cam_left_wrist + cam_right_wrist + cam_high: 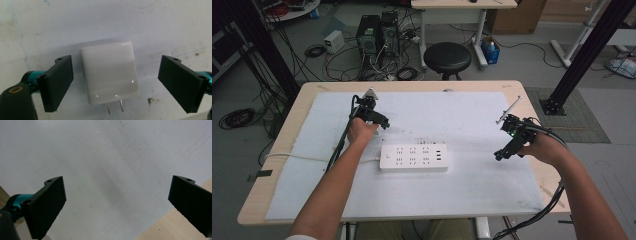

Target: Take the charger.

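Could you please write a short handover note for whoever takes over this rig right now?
Left gripper: open, fingers on either side of the white plug adapter, not touching it. The adapter lies flat on the white mat, prongs pointing toward the gripper.
Right gripper: open, holding nothing, above the mat near the table's right edge.
White power strip: lying mid-mat between the two hands, sockets up and vacant, cord trailing off to the left.
Done: nothing grasped or plugged in yet.
Left, most likely: close on the adapter, lift it and plug it into the strip.
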`<action>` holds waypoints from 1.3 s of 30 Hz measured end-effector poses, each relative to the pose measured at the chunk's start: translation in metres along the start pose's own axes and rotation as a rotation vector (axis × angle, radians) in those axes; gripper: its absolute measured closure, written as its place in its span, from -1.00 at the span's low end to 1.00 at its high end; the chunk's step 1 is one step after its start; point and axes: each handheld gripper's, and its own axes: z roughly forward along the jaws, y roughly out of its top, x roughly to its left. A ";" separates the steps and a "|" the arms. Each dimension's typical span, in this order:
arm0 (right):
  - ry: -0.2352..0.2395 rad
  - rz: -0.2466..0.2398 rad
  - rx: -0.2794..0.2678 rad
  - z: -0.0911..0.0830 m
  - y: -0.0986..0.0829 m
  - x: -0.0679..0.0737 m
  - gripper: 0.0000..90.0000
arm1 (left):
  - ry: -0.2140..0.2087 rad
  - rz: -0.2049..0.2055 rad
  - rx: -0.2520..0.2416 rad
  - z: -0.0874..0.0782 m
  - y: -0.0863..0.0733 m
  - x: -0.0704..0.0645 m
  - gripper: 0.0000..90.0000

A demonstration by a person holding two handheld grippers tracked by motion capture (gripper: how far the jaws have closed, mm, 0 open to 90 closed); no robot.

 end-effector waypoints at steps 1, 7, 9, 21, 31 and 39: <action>0.000 0.006 0.001 0.000 0.000 0.000 -0.98 | 0.001 -0.006 -0.001 0.001 0.000 0.000 -0.61; 0.004 -0.016 -0.005 0.002 -0.001 -0.002 -0.98 | 0.004 -0.012 0.019 0.006 -0.002 0.000 -0.43; 0.005 -0.014 -0.003 0.003 -0.001 -0.002 -0.98 | 0.009 -0.014 0.024 0.007 -0.002 0.001 -0.41; 0.009 0.007 -0.008 0.003 -0.003 -0.002 -0.98 | 0.046 0.000 0.029 0.008 -0.002 0.000 -0.16; 0.002 0.003 -0.011 0.002 -0.005 -0.004 -0.98 | 0.051 0.035 -0.021 0.004 -0.004 0.000 -0.05; -0.006 0.016 -0.019 0.000 -0.008 -0.003 -0.98 | -0.014 0.094 -0.093 -0.024 -0.007 0.009 -0.05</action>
